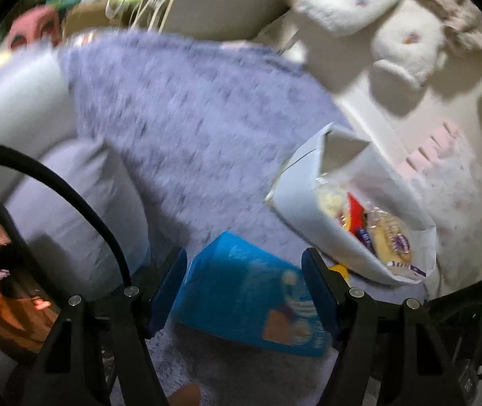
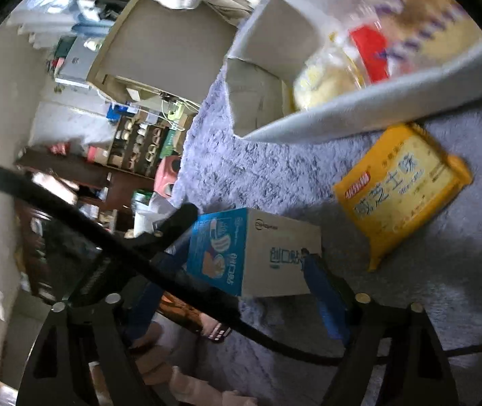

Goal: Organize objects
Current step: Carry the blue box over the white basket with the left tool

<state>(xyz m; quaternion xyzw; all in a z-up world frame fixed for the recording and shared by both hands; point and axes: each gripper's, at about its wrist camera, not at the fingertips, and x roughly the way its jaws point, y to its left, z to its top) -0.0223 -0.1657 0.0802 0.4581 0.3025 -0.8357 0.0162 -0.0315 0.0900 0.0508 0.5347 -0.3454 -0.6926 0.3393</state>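
Several wrapped snacks already sit in the white fabric storage bag (image 1: 359, 233) on the fluffy lavender blanket (image 1: 190, 118). The blue-and-white cardboard box (image 1: 251, 301) sits between the left claw's (image 1: 244, 291) spread fingers, not visibly pinched; the yellow plastic snack packet (image 2: 399, 189) lies loose just beside the bag. The right claw (image 2: 237, 291) is spread. Motion blur hides the bag's contents.

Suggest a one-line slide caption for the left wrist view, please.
Left gripper straddles a blue box on a purple rug, beside a snack-filled white bag.
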